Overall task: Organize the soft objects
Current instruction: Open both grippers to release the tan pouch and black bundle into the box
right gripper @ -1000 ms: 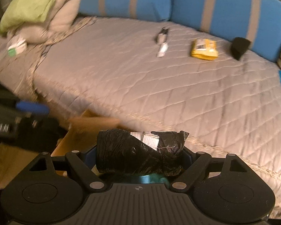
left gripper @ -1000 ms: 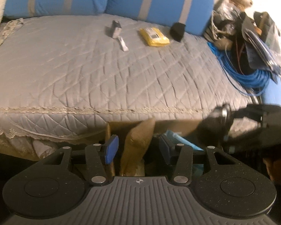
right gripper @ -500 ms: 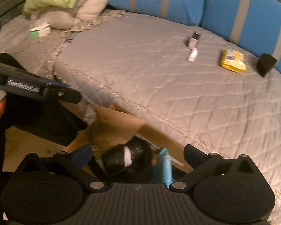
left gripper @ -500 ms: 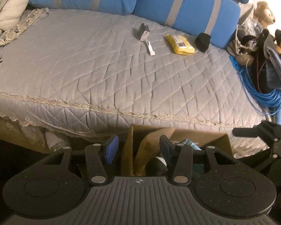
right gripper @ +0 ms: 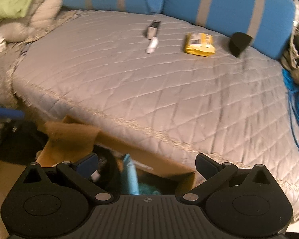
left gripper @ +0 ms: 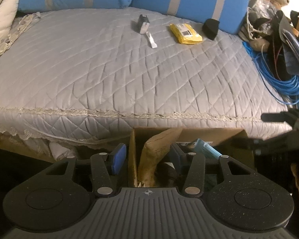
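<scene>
Risk: right tool (right gripper: 146, 164), spread wide and empty over the cardboard box (right gripper: 165, 158), could snag the flap (left gripper: 159, 149) standing unpinched between the half-open left tool (left gripper: 147, 155) pads.

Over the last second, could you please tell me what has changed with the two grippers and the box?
The right gripper let go of the black wrapped bundle, which dropped into the cardboard box; its fingers now stand wide open and empty. The left gripper stayed half open, straddling the box flap. The yellow packet and other items on the bed did not move.
</scene>
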Action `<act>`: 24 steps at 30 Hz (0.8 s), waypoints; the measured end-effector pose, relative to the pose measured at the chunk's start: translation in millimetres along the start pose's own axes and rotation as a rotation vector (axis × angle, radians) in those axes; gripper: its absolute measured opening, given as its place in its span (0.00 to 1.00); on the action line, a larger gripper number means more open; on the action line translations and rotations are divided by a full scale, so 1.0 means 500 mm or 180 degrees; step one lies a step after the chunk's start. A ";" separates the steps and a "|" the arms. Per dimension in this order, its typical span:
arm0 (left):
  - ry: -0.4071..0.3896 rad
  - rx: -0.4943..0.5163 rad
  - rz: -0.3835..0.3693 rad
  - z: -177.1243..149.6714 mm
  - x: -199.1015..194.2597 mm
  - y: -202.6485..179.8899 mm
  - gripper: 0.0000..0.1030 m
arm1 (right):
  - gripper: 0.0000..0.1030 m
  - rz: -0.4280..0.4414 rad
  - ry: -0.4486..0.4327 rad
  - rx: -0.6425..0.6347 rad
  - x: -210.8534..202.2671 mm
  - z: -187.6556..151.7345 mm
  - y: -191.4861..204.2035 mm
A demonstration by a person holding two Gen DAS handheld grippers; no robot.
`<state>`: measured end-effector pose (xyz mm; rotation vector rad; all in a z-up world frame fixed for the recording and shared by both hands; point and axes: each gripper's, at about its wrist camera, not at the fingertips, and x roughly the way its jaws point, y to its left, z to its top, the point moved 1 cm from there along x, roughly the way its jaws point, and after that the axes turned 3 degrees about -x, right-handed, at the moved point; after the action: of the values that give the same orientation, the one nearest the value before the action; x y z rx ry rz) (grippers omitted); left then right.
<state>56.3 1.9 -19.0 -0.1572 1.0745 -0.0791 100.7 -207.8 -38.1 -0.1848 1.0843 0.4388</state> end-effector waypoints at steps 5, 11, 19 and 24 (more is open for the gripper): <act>0.0034 0.0105 0.0026 0.000 0.008 -0.015 0.46 | 1.00 -0.0137 -0.0018 0.0187 0.001 0.018 -0.030; 0.0051 0.0118 0.0008 0.002 0.012 -0.022 0.46 | 1.00 -0.0267 -0.0050 0.0461 -0.001 0.029 -0.065; -0.0020 0.0236 -0.0046 0.027 0.005 -0.034 0.46 | 1.00 -0.0505 -0.0221 0.0500 -0.001 0.030 -0.095; -0.0061 0.0376 0.0014 0.049 0.012 -0.040 0.46 | 1.00 -0.0537 -0.0281 0.0463 0.012 0.043 -0.114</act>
<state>80.9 -16.4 -9.7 -0.0489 1.0480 -0.1366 145.2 -249.7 -37.2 -0.1258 1.0006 0.2139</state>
